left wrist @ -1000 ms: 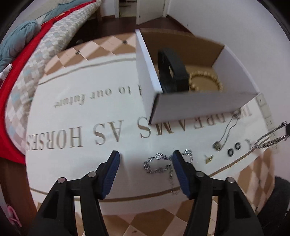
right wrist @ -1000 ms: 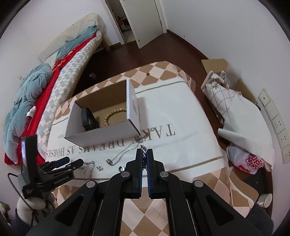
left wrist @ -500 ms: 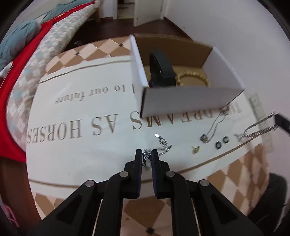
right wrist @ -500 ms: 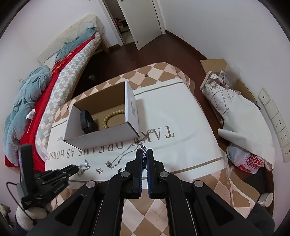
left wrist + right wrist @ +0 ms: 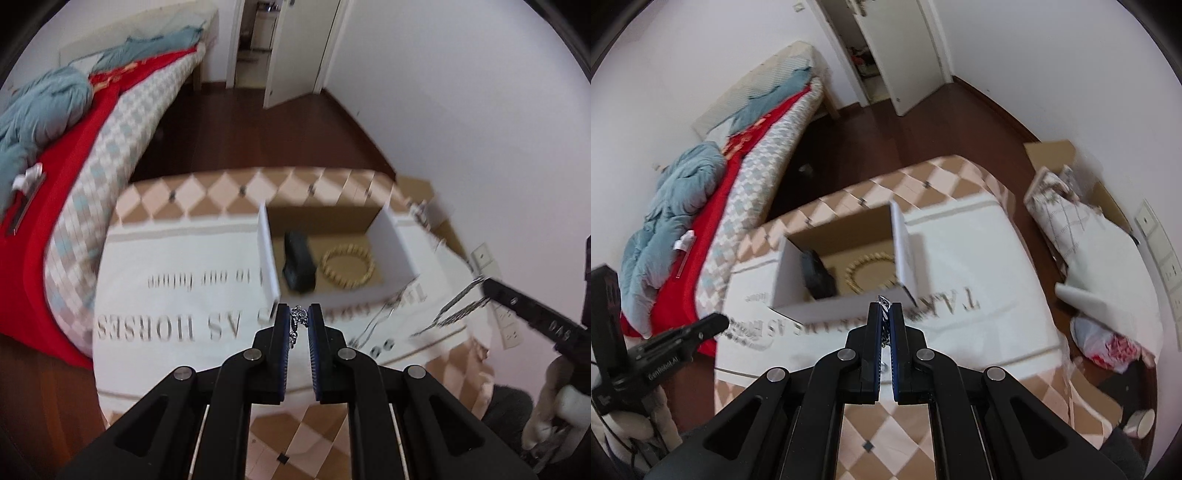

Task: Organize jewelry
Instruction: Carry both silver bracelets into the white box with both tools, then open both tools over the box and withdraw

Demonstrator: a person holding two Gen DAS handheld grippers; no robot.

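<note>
Item: my left gripper (image 5: 299, 320) pinched a silver bracelet (image 5: 300, 314); my right gripper (image 5: 885, 314) clamped a chain necklace (image 5: 883, 303). Both needed carrying well above the box (image 5: 388, 236) before letting go.

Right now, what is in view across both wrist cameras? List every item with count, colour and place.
cardboard box: 1, white outside, brown inside, on the table
black band: 1, in the box, left
bead bracelet: 1, gold, in the box, right
silver bracelet: 1, pinched in the left gripper
silver necklace: 1, hanging from the right gripper
small rings: 2, dark, on the tablecloth
tablecloth: 1, white, lettered
bed: 1, red and blue bedding
left gripper: black
right gripper: black
</note>
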